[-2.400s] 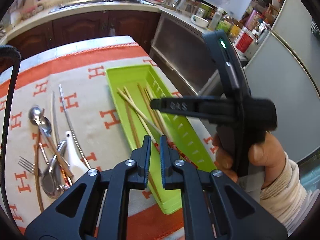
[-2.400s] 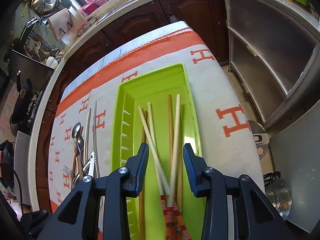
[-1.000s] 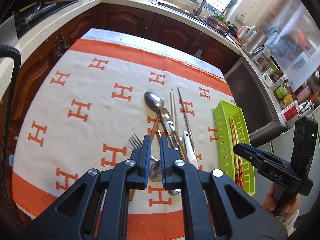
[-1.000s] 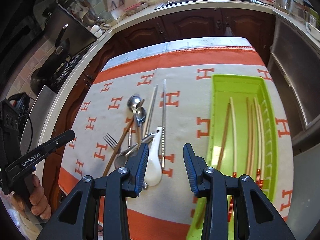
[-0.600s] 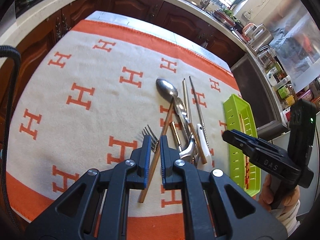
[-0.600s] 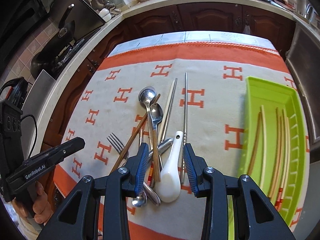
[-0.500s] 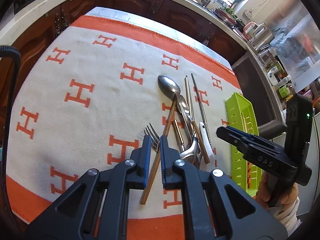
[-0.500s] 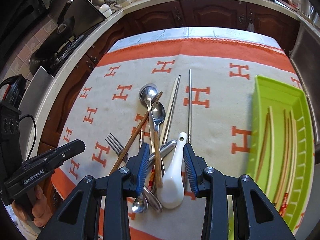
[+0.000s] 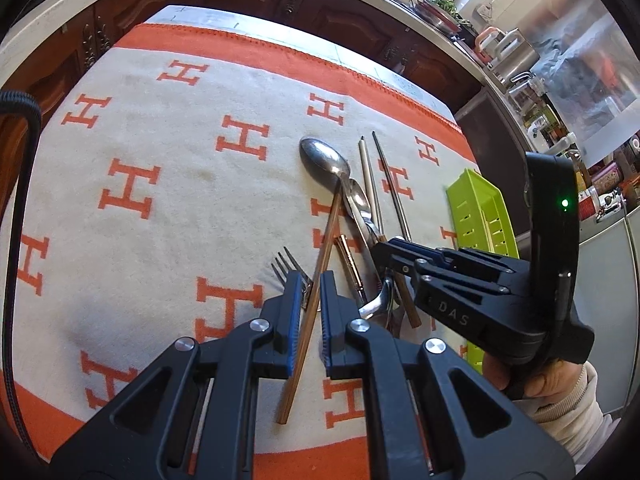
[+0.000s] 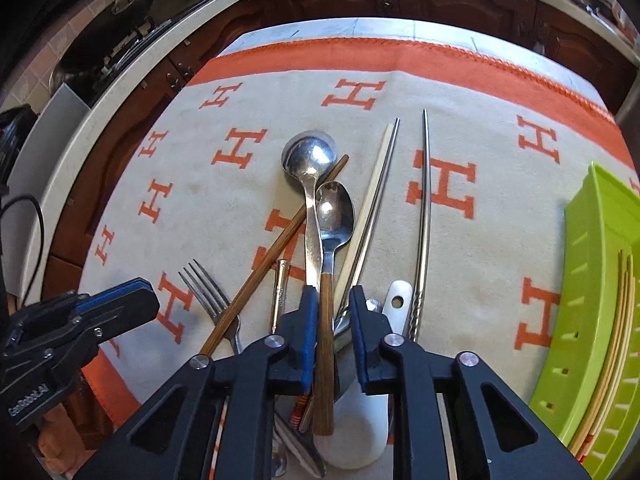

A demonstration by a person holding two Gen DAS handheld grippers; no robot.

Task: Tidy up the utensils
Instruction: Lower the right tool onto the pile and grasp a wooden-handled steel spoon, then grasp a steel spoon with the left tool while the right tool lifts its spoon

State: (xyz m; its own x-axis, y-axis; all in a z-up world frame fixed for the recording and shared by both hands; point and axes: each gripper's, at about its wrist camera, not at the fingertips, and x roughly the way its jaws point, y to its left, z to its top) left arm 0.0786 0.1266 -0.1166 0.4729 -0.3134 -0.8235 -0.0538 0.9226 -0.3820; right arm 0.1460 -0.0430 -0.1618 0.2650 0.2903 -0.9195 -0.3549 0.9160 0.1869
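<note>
A pile of utensils lies on the cloth: a large steel spoon (image 10: 310,156), a wood-handled spoon (image 10: 334,210), a fork (image 10: 208,284), a brown wooden chopstick (image 9: 320,276), steel chopsticks (image 10: 424,216) and a white ceramic spoon (image 10: 360,432). My left gripper (image 9: 308,304) is slightly open, with the brown chopstick between its fingers. My right gripper (image 10: 330,320) is open, straddling the wooden handle of the spoon (image 10: 325,352). A green tray (image 10: 600,280) at the right holds wooden chopsticks (image 10: 622,320).
The table wears a cream cloth with orange H marks (image 9: 128,188) and an orange border. Dark cabinets and a counter ring the table. A stove stands at the far left. The tray shows in the left wrist view (image 9: 476,208) behind the right gripper.
Both grippers moved from the tray leftward to the utensil pile and lowered. The left now straddles the brown chopstick; the right straddles the wood-handled spoon.
</note>
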